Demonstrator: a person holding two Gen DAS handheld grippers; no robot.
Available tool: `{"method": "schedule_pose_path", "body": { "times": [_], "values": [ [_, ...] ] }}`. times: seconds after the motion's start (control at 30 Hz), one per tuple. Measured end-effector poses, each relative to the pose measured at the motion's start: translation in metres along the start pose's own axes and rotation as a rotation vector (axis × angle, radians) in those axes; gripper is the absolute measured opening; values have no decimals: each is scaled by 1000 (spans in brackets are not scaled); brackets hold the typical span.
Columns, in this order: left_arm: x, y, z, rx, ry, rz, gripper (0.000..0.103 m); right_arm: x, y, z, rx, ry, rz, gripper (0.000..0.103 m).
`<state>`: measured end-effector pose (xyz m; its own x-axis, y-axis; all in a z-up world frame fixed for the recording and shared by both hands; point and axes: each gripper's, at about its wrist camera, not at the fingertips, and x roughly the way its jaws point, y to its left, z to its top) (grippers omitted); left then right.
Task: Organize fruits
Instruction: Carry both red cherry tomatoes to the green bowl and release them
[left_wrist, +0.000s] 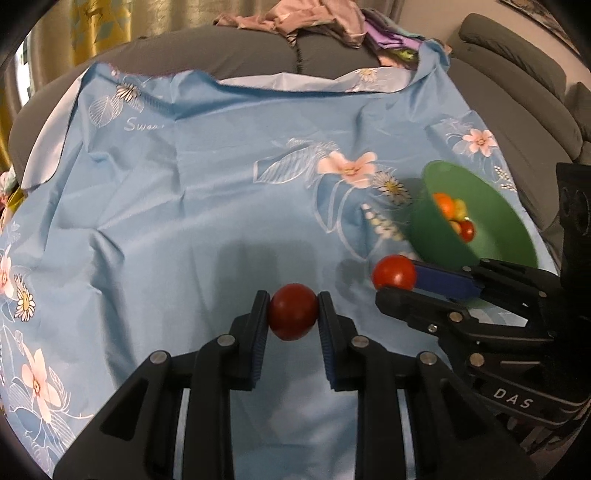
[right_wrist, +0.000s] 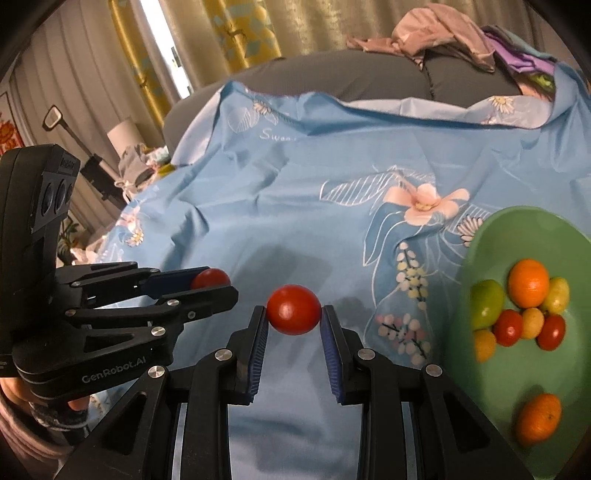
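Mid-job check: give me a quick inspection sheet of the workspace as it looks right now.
Surface: wrinkled blue floral cloth over a grey sofa.
Job's things: green bowl holding oranges, red and yellow-green fruits; one tomato in the left gripper, another tomato in the right gripper.
Clutter: clothes pile on the sofa back.
Grippers: both shut on tomatoes, side by side.
Cables: nothing seen.
Surroundings: yellow curtains.

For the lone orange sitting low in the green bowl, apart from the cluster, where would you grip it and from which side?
Grip the lone orange across its widest middle, coming from above. It is round, so any pair of opposite sides suits, and it lies apart from the fruit cluster with bare green bowl around it, leaving finger room. Both the left gripper and right gripper hold red tomatoes, so one must let go first.
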<state>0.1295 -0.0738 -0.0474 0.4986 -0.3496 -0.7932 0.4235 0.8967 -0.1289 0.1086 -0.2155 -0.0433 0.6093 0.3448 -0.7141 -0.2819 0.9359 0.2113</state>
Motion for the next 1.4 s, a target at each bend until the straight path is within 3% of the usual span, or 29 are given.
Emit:
{"method": "schedule_pose_path", "body": {
  "times": [0.3, 0.6, 0.93, 1.0, 1.07, 1.2, 1.4],
  "values": [
    [-5, -52, 19, 80, -26, -71, 25, -42, -29, -7, 58, -68, -62, 31],
    [19, -123, 39, 194, -19, -165, 26, -79, -81, -22, 147, -97, -206, 31],
    [45, -152, 46, 231, 36, -154, 25, -89, -112, -33, 211, -78, -271, 31],
    [44, -152, 46, 229, 36, -151, 31, -91, -114, -33, 217, -84, -271, 31],
    [41, -153, 46, 230, 33, -145, 49, -94, -114, -34, 219, -89, -270, 31],
    [34, -154, 47, 232, 25, -117, 59, -99, -114, -35, 225, -98, -275, 31],
    [21, -152, 50, 226, 26, -40, 84, -112, -113, -33, 230, -96, -306, 35]
  ]
}}
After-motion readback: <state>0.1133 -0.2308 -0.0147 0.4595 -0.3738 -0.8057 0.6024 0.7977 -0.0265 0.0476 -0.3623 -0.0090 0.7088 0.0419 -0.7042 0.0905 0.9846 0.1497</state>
